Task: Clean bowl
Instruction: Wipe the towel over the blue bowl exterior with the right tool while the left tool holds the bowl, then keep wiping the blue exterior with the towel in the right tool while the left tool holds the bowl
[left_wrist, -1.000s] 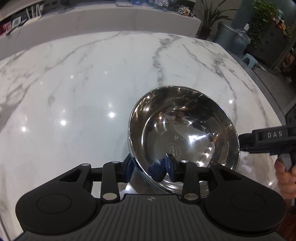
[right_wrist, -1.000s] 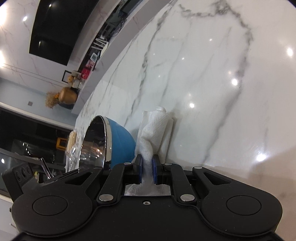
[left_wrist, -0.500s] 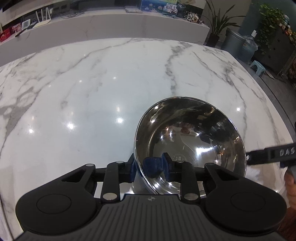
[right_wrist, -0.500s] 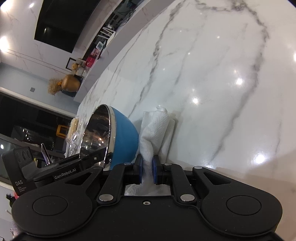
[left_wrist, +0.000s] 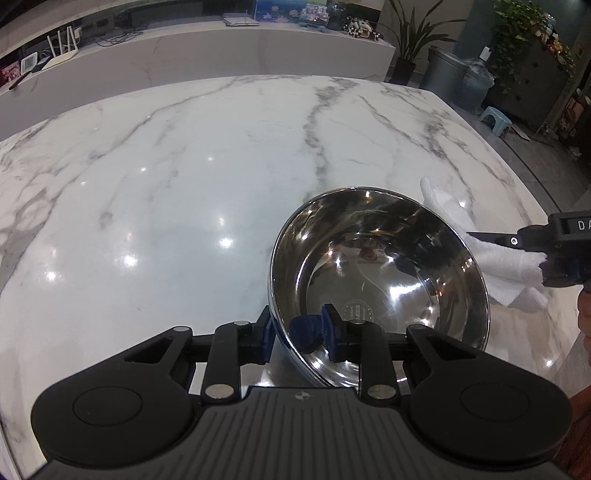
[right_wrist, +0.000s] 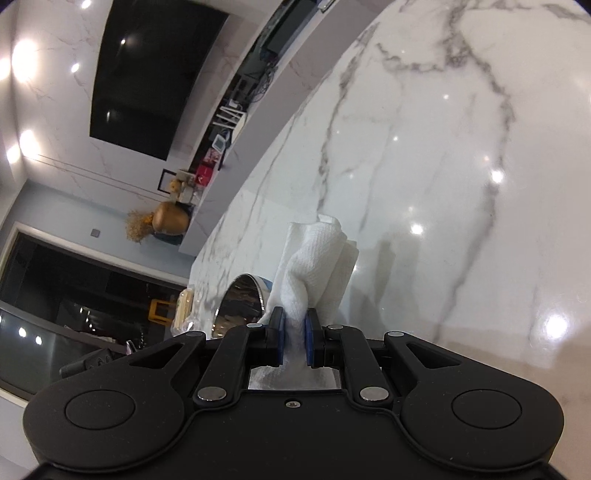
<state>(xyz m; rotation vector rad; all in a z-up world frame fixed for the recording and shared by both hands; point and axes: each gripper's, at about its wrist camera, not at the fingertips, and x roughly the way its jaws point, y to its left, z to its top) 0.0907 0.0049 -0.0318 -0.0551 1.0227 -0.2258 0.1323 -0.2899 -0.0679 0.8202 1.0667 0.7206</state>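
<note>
The left gripper (left_wrist: 301, 332) is clamped on the near rim of the bowl (left_wrist: 376, 273), held tilted over the table (left_wrist: 184, 192). Keep this hold firm. Beyond, the right gripper (right_wrist: 294, 325) pinches a white cloth (left_wrist: 495, 258) outside the rim; it should press evenly inside.

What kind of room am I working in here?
Probably a home's open kitchen and living area: a marble table, potted plants, and a black wall screen.

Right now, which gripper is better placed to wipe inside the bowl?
The right gripper: it grips the white cloth, beside the bowl. The left gripper is clamped on the bowl's rim, tilting it.
</note>
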